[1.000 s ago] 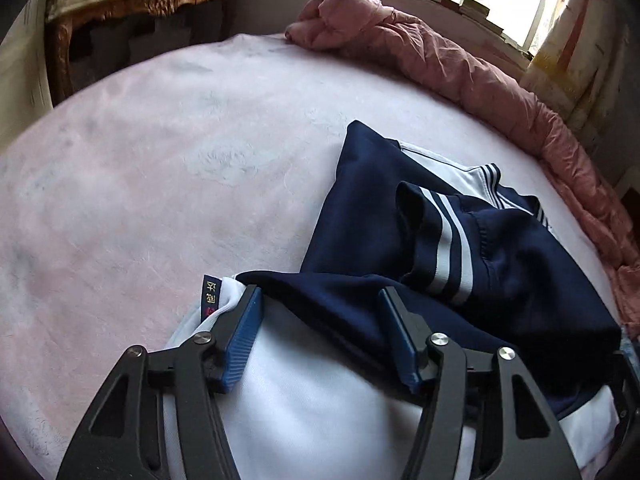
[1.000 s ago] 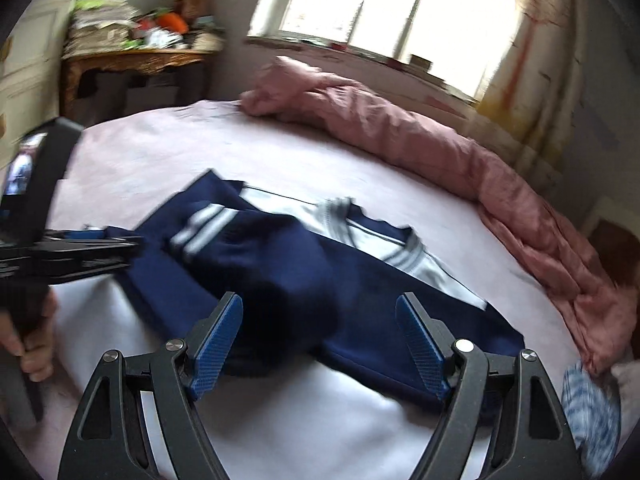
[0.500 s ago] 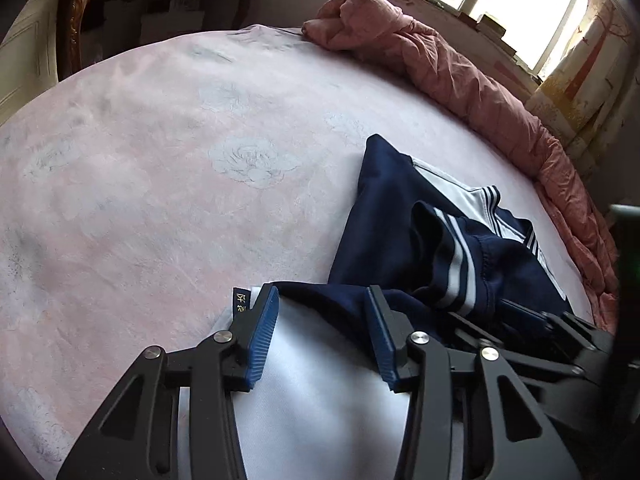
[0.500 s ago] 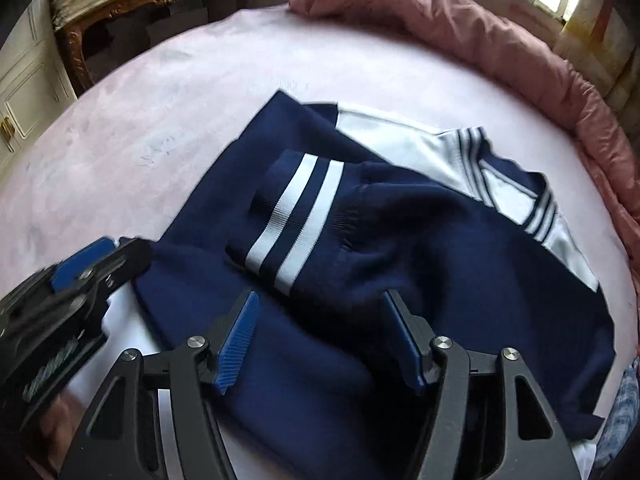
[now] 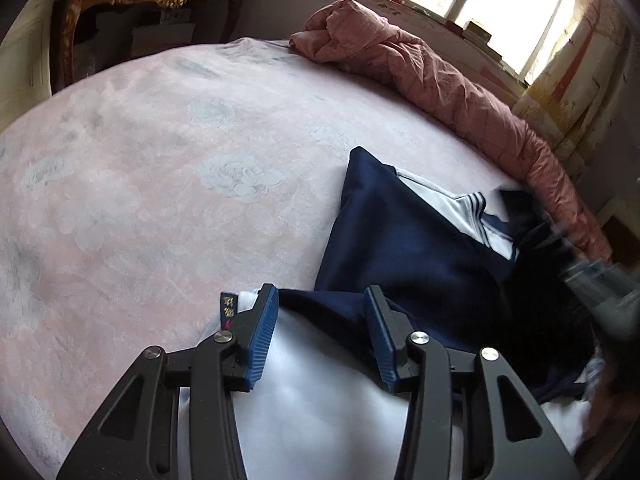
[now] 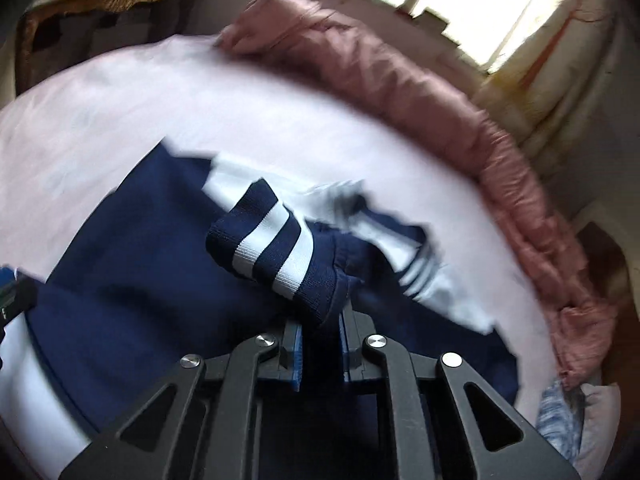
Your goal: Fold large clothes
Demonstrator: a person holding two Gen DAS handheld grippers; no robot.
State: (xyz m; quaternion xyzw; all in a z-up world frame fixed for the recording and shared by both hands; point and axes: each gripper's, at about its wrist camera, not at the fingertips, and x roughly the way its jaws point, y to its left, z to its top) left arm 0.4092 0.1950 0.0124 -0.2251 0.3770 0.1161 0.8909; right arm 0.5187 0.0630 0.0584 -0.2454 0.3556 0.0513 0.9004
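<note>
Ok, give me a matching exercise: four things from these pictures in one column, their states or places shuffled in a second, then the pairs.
1. left claw
2. right claw
3. crumpled pink quilt
4. navy cuff with white stripes

a. bunched along the bed's far edge
b. open over white fabric
c. sticking up ahead of shut fingers
d. shut on navy sleeve fabric

Pairs: 1-b, 2-d, 3-a, 4-c

left gripper (image 5: 320, 332): black slotted arms, blue ribbed pads, silver screws | right gripper (image 6: 320, 354): same black frame, blue pads, silver screws
</note>
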